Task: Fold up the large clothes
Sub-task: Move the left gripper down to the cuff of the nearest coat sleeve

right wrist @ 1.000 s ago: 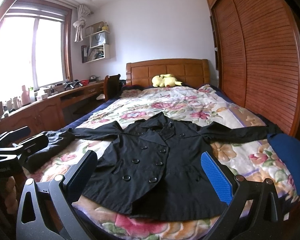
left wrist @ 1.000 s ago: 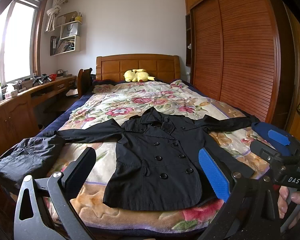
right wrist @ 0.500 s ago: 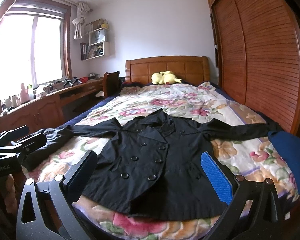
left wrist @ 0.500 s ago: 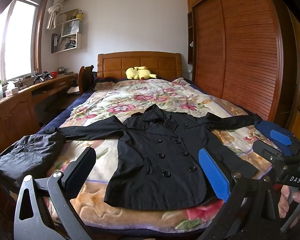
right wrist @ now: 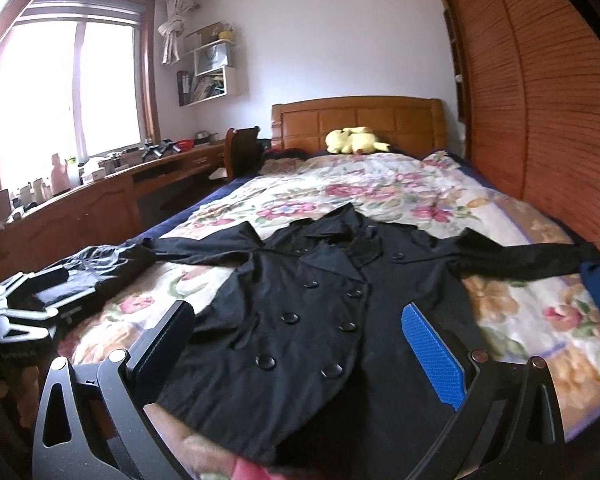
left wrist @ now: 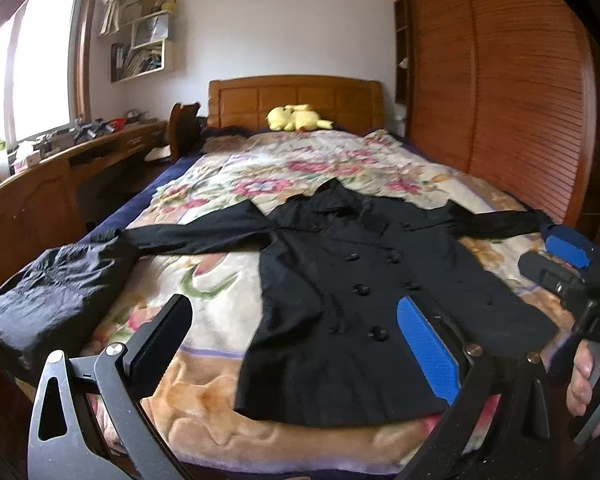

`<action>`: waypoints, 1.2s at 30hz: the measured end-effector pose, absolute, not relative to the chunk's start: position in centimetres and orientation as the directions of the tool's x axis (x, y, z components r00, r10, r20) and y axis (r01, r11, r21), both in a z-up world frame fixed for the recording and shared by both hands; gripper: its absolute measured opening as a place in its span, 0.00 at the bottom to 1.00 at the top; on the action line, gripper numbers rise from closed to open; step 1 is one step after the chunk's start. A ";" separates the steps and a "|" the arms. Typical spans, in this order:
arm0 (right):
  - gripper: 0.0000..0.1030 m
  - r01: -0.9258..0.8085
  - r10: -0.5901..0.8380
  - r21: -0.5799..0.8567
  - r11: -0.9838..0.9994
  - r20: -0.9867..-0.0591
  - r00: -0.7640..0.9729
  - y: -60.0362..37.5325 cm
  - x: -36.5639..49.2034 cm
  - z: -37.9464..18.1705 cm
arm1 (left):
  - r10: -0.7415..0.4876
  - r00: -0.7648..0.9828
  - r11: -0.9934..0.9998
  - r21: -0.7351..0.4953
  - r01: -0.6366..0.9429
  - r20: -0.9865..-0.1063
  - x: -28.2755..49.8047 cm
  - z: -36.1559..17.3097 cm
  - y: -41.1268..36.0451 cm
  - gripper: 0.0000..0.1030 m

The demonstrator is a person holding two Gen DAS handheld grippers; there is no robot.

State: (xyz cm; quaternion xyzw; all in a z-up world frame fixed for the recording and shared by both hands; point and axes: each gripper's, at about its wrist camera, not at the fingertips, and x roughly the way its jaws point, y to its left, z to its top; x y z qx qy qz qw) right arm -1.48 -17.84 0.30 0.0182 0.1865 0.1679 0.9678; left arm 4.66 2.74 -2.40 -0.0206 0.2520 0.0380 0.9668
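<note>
A black double-breasted coat lies flat and front up across the foot of the bed, collar toward the headboard and both sleeves spread out sideways. My left gripper hovers open just short of the coat's hem, nothing between its fingers. My right gripper is also open and empty, low over the coat's lower front. In the left wrist view the right gripper shows at the right edge, held by a hand. In the right wrist view the left gripper sits at the far left.
The bed carries a floral blanket with a yellow plush toy by the wooden headboard. A second dark garment is bunched at the bed's left edge. A slatted wardrobe lines the right; a cluttered desk and chair the left.
Both grippers have come lower and closer to the foot of the bed, so the coat looks larger and nearer. The coat itself has not moved; both grippers stay open.
</note>
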 end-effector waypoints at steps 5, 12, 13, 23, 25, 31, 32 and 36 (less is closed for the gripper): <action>1.00 -0.350 0.366 0.110 0.930 -0.352 0.861 -17.1 1.8 0.3 | 0.103 0.851 0.992 -0.004 -0.123 -0.515 6.8 -4.1 4.8 1.00; 1.00 -0.394 0.408 0.110 0.912 -0.325 0.853 -15.6 6.0 0.0 | 0.128 0.844 0.990 0.012 -0.143 -0.522 9.0 -5.1 7.2 1.00; 1.00 -0.398 0.414 0.118 0.910 -0.322 0.851 -15.4 6.9 -0.2 | 0.131 0.841 0.989 0.014 -0.146 -0.525 9.3 -5.2 7.6 1.00; 1.00 -0.436 0.456 0.139 0.889 -0.350 0.818 -13.1 14.1 -2.4 | 0.149 0.812 0.986 0.028 -0.162 -0.564 13.6 -7.3 10.5 1.00; 1.00 -0.445 0.456 0.120 0.888 -0.362 0.813 -13.0 15.1 -2.9 | 0.135 0.805 0.987 0.010 -0.159 -0.577 14.6 -7.8 11.1 1.00; 1.00 -0.454 0.445 0.092 0.886 -0.440 0.780 -13.0 17.4 -5.0 | 0.128 0.776 0.989 0.022 -0.146 -0.617 18.5 -9.8 12.7 1.00; 1.00 -0.450 0.429 0.066 0.891 -0.449 0.784 -13.1 17.3 -5.5 | 0.135 0.771 0.988 0.030 -0.148 -0.622 19.4 -10.2 13.1 1.00; 1.00 -0.446 0.380 -0.017 0.895 -0.491 0.784 -12.6 17.4 -6.6 | 0.138 0.760 0.988 0.033 -0.152 -0.634 22.0 -10.9 14.4 1.00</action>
